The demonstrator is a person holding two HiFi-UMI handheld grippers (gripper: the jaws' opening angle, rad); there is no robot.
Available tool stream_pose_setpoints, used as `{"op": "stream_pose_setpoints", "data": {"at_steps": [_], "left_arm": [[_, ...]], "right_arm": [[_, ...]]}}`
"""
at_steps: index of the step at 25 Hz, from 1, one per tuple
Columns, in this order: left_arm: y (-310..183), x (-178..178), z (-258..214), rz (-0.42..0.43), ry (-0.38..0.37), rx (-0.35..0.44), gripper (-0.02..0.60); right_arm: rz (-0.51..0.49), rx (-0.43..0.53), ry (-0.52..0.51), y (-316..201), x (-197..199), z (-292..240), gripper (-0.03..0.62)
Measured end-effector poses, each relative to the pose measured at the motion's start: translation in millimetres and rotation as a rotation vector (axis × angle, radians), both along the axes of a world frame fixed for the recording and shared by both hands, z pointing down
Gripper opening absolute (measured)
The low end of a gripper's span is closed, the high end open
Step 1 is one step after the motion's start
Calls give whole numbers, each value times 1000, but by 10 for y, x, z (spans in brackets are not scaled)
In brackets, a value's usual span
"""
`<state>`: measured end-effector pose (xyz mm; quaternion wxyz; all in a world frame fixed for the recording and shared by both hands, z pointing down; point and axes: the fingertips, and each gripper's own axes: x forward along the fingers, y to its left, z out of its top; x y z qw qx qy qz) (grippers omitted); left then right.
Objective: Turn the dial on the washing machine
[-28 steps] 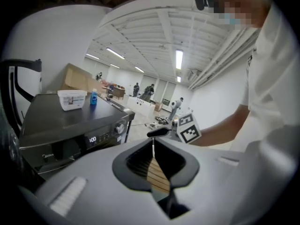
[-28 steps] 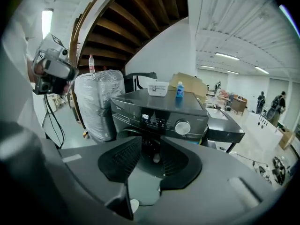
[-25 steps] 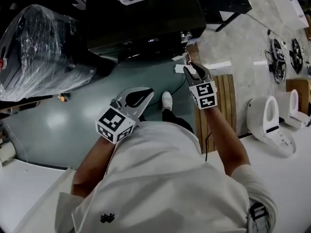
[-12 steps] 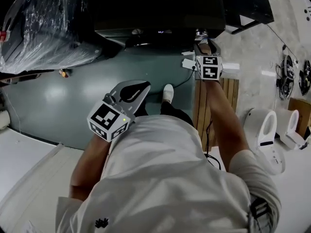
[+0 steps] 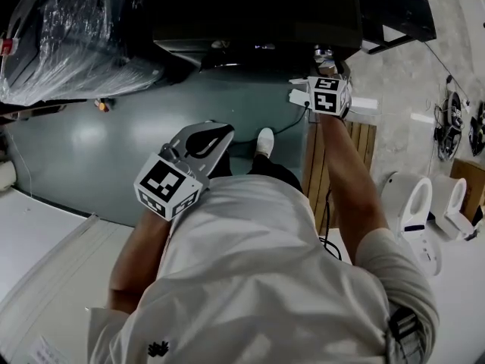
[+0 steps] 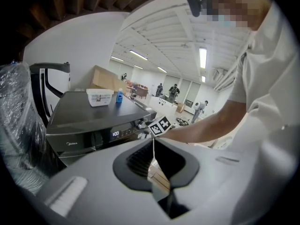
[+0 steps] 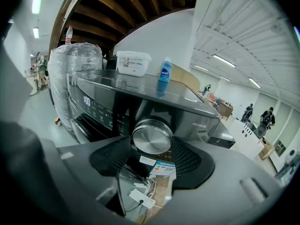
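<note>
A person in a white shirt (image 5: 258, 279) stands at a dark grey washing machine (image 7: 197, 114) and holds a tool in each hand.

The right hand-held gripper (image 7: 151, 150) is up close to the front of the machine. Its two jaws are apart and have just been opening. The round shiny silver dial (image 7: 151, 136) sits in the gap between them, and the pads do not press on it. The dial is on the front of the machine, near its right end. To the left of the dial, white numbers glow on a small screen (image 7: 86, 101). Below the dial hangs a small white tag on a cord (image 7: 140, 198).

On top of the machine stand a white plastic box (image 7: 133, 62) and a small blue bottle (image 7: 164, 70), side by side.

The left hand-held gripper (image 5: 220, 135) is held near the person's body, well apart from the machine, over the grey-green floor (image 5: 91, 150). Its jaws are together with nothing in them.

A big thing wrapped in clear plastic (image 5: 68, 36) stands just beside the machine on the left in the head view.
</note>
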<state>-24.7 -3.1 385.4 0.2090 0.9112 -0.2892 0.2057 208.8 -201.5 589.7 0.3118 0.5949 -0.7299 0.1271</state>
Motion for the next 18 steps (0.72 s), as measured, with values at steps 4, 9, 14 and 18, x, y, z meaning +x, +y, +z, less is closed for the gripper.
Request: {"op": "stream_pose_setpoints", "data": {"at_steps": [4, 9, 14, 18], "left_arm": [[-6, -53, -9, -8, -7, -1, 60], [-22, -67, -4, -10, -8, -4, 60], [-48, -37, -15, 3, -7, -1, 60], [-82, -8, -12, 10, -5, -1, 60]], "right_arm": [[14, 4, -28, -38, 22, 3, 247], [65, -1, -117, -43, 39, -96, 247], [116, -10, -260, -38, 59, -107, 248], [126, -6, -336, -40, 67, -106, 248]]}}
